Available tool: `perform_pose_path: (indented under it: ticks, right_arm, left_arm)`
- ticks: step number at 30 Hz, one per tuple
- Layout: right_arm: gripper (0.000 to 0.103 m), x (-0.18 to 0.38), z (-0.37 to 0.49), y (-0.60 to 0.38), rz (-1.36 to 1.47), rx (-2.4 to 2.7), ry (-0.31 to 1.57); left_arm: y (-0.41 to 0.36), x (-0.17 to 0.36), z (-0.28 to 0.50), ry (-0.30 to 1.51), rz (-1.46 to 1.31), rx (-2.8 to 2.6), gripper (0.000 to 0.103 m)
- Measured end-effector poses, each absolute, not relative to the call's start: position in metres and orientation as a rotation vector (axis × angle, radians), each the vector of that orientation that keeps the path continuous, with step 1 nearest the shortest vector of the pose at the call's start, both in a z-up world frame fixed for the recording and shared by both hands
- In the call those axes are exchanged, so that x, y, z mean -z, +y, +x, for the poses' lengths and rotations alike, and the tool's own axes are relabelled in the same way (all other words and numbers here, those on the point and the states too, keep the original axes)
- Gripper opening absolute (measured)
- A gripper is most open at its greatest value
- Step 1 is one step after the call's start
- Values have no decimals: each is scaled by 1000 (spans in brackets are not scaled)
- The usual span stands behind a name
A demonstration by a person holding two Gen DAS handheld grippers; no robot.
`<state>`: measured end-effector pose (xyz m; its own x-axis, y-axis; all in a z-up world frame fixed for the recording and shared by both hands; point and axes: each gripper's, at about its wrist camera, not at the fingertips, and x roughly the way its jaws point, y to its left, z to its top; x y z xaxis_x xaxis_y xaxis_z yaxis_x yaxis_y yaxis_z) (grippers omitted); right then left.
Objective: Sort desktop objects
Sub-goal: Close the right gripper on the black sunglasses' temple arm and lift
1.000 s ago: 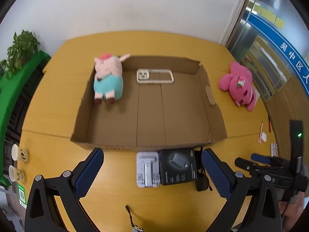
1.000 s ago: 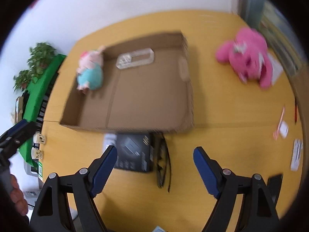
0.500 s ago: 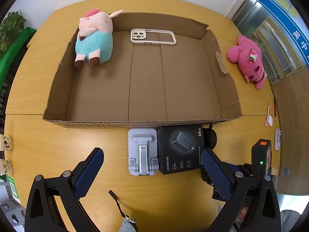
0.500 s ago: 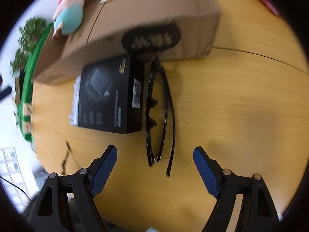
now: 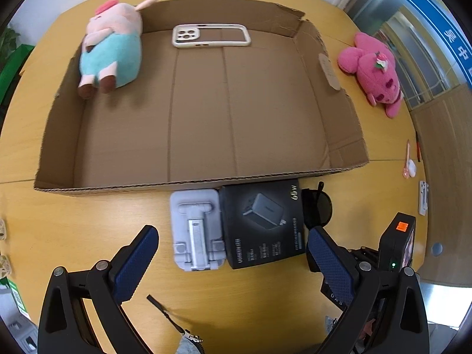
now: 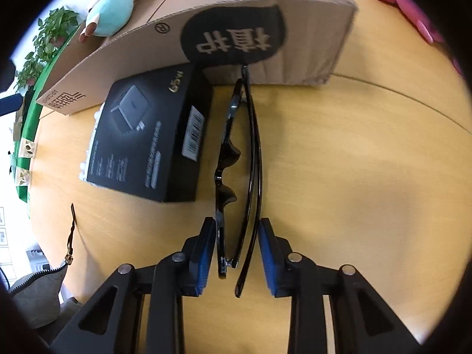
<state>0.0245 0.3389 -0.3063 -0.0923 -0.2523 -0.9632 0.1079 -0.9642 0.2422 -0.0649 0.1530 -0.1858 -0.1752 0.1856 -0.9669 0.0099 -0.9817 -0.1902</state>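
Folded black glasses (image 6: 236, 159) lie on the wooden table, one end against the cardboard box (image 6: 318, 32). My right gripper (image 6: 236, 230) straddles their near end; its jaws are closing, and both blue pads touch the frame and the temple. In the left wrist view the glasses (image 5: 317, 206) peek out beside the black charger box (image 5: 262, 221). My left gripper (image 5: 231, 236) hangs open above the charger box and the grey phone stand (image 5: 196, 230), gripping nothing. Inside the cardboard box (image 5: 206, 184) lie a pig plush (image 5: 109, 53) and a clear phone case (image 5: 211, 35).
A pink plush (image 5: 374, 70) lies on the table right of the box. Small pens and a white clip (image 5: 423, 197) sit near the right edge. A grey zip pouch (image 6: 38, 289) and its pull strap (image 5: 168, 315) lie at the near side. Green plants (image 6: 50, 38) stand at the left.
Both grippers have come down closer to the table. The right gripper's jaws went from wide open to nearly together around the glasses' near end.
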Motion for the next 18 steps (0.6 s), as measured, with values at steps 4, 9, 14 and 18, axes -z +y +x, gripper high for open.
perform_pose_path:
  ticks: [4, 9, 14, 18]
  right_arm:
    - [23, 305, 39, 352, 1942, 2173, -238]
    - [23, 299, 60, 372, 1931, 2227, -300]
    - [23, 302, 80, 387, 1947, 2257, -327]
    - [23, 305, 95, 399, 1945, 2258, -390]
  left_arm:
    - [175, 193, -67, -249, -1914, -2232, 102]
    - [219, 210, -72, -267, -1910, -2065, 102]
    - [268, 232, -75, -212, -1934, -1925, 102]
    - [304, 251, -68, -151, -1951, -1821, 102]
